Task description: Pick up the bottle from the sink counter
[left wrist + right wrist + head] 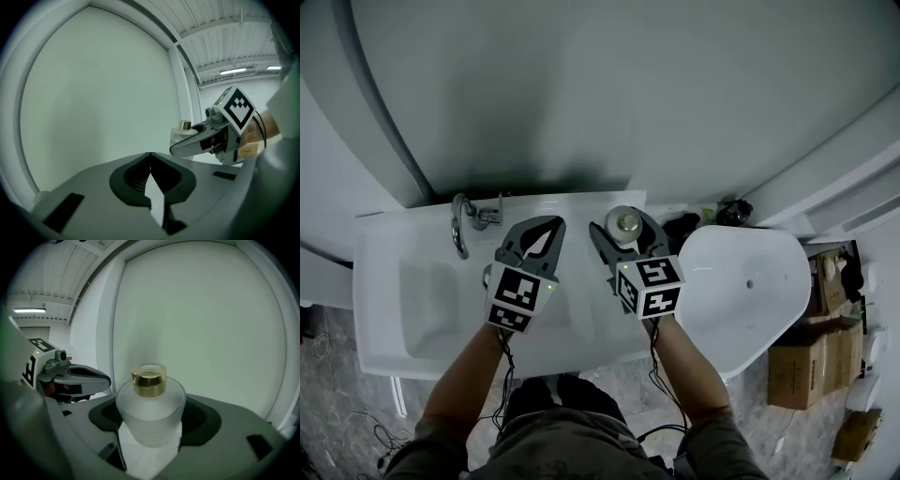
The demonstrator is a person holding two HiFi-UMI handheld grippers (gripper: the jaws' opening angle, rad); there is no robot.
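A frosted glass bottle (627,223) with a gold cap stands at the back of the white sink counter (581,328). My right gripper (622,225) has its jaws on either side of it. In the right gripper view the bottle (149,399) fills the gap of the right gripper (152,422), both dark pads pressed against its sides. My left gripper (551,223) hovers just to the left, shut with nothing in it. Its tips (150,154) meet in the left gripper view. That view also shows the bottle (182,134) held in the right gripper (190,143).
A chrome faucet (461,223) stands at the back left above the sink basin (441,300). A large white tub (741,291) lies to the right, with cardboard boxes (806,361) beyond it. Small dark items (684,225) sit behind the bottle. A pale wall (600,94) rises directly behind the counter.
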